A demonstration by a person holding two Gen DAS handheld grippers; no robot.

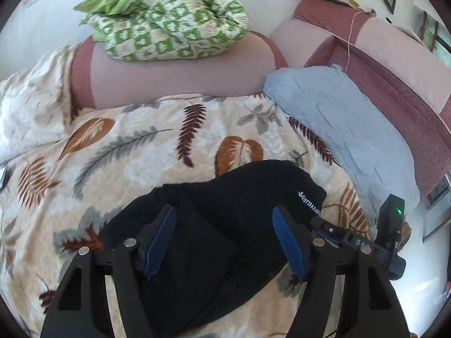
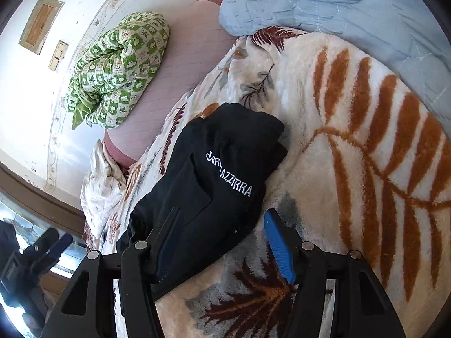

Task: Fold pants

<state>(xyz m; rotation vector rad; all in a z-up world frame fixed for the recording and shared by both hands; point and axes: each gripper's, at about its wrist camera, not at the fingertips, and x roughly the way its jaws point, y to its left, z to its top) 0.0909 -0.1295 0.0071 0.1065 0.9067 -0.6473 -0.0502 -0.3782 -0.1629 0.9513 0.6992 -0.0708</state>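
The black pants lie folded into a compact bundle on the leaf-print blanket, white lettering on top. My left gripper is open and hovers over the bundle, holding nothing. In the right wrist view the pants lie in front of my right gripper, which is open; its right finger is over the blanket and its left finger is over the pants' near edge. The left gripper shows at the lower left of the right wrist view, and the right gripper at the right edge of the left wrist view.
A green checked quilt lies bundled on the pink bolster at the back. A light blue pillow lies to the right against the maroon sofa back. A wall and window frame are to the left.
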